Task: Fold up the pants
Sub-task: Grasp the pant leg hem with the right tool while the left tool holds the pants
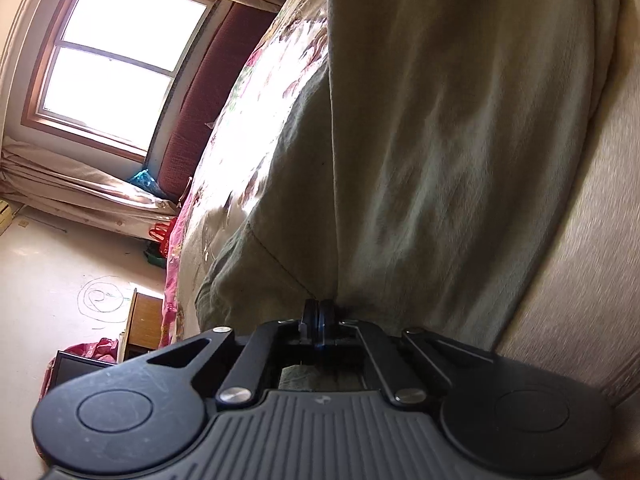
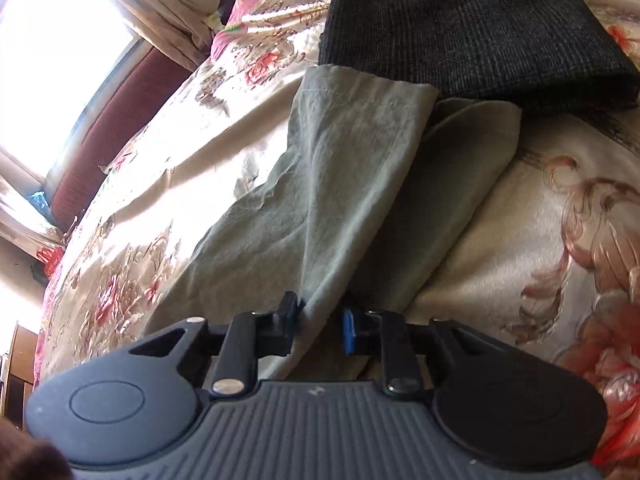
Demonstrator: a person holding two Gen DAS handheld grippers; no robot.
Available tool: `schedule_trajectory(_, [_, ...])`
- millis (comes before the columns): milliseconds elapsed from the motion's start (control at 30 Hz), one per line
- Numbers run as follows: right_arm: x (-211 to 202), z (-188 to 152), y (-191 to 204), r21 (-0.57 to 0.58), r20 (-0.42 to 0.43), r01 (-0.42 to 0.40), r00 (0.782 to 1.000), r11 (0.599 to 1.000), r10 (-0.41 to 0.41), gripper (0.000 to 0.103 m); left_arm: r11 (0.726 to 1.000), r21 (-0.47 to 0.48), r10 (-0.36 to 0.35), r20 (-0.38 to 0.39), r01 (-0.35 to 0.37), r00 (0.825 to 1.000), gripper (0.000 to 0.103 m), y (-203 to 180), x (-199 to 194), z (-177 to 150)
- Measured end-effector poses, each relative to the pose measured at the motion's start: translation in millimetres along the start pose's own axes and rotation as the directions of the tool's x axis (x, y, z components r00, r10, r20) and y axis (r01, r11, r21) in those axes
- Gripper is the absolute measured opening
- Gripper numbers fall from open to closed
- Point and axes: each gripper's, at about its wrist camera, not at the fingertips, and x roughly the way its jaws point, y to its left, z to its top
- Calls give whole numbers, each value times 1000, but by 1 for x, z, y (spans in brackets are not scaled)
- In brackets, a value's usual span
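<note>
Left wrist view shows the left claw (image 1: 319, 314) with its two black fingers pressed together on a fold of the wrinkled sage-green cotton pants (image 1: 440, 128). The soft cloth rises straight ahead of the claw and fills most of the view. To the left of the claw lies the shiny satin bedspread with pink flowers (image 1: 256, 92), and farther left a bright wooden-framed window (image 1: 116, 56).

Right wrist view shows the right claw (image 2: 320, 322) with its fingers parted, and a hanging fold of the pants (image 2: 340, 184) passes between them. Ahead of this claw both hemmed pant legs lie on the bedspread (image 2: 552, 216). Beyond the hems rests a folded dark grey garment of coarse woven cloth (image 2: 472, 32).
</note>
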Motion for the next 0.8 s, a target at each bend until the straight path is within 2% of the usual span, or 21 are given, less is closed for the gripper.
schedule_trajectory(100, [-6, -11, 10, -15, -25, 8, 1000, 1000, -9, 10, 1000, -9, -1, -11, 1, 1000, 13, 7, 4, -11])
schedule_trajectory(200, [-9, -27, 29, -59, -79, 0, 997, 998, -5, 6, 1000, 25, 10, -18, -9, 1000, 13, 14, 10, -27])
schedule_trajectory(333, [-21, -50, 48, -85, -116, -23, 993, 996, 13, 6, 999, 20, 26, -52, -25, 998, 13, 30, 20, -46])
schedule_trajectory(433, [-31, -50, 46, -74, -74, -11, 997, 997, 5, 12, 999, 18, 41, -49, -40, 998, 14, 35, 23, -51])
schedule_trajectory(500, [-35, -42, 39, -82, -22, 10, 1000, 997, -12, 25, 998, 10, 55, -48, -54, 997, 15, 35, 23, -47])
schedule_trajectory(567, [-40, -36, 24, -41, 24, -1, 1000, 999, 2, 33, 998, 0, 57, -57, -57, 997, 17, 37, 19, -45])
schedule_trajectory(700, [-28, -14, -2, 72, 88, -80, 993, 994, 73, 33, 999, 13, 51, -77, -50, 996, 27, 39, 8, -41])
schedule_trajectory(733, [-24, -11, -5, 79, 95, -86, 992, 993, 78, 32, 999, 19, 48, -81, -46, 996, 31, 38, 3, -41])
schedule_trajectory(800, [-24, -6, -5, 68, 101, -107, 990, 992, 100, 4, 999, 29, 33, -82, -30, 996, 37, 38, -4, -35])
